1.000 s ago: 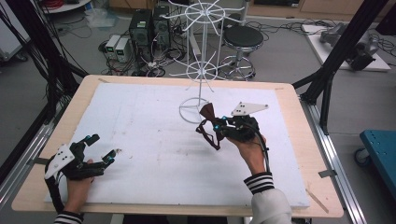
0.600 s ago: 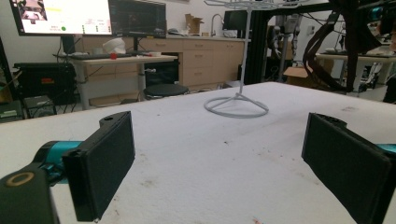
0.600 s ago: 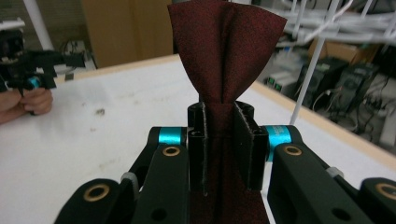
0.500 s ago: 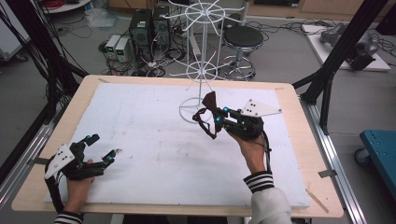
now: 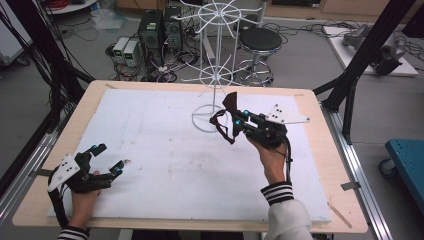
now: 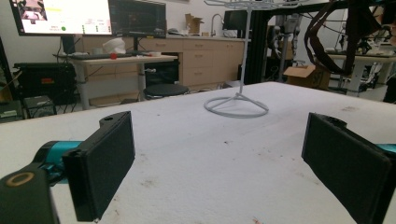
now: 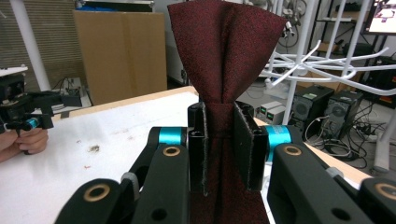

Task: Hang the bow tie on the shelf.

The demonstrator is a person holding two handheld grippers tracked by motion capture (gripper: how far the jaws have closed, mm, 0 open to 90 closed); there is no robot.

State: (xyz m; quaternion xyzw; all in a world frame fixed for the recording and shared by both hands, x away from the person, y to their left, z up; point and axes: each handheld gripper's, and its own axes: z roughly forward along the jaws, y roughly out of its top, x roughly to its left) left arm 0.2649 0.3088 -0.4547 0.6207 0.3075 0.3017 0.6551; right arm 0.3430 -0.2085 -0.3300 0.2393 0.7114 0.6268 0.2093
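The bow tie is dark red and sits pinched between the two black jaws of the right gripper, which are closed on its narrow middle; one wing fans out upright above the jaws, and more red cloth runs down between them toward the camera. In the high view the bow tie is held up off the table, at the tip of the right gripper, with its dark strap hanging in a loop below the jaws. It is close to the white wire rack, just beside the rack's upright pole and above the edge of its ring base; whether cloth and wire touch I cannot tell. The rack stands near the far edge of the white mat that covers the wooden table. The left gripper lies low on the mat at the near left corner, well apart from the bow tie, its jaws spread wide with nothing between them; its own view shows both black pads far apart over bare mat, the rack's base beyond them, and the tie's strap hanging at the upper right.
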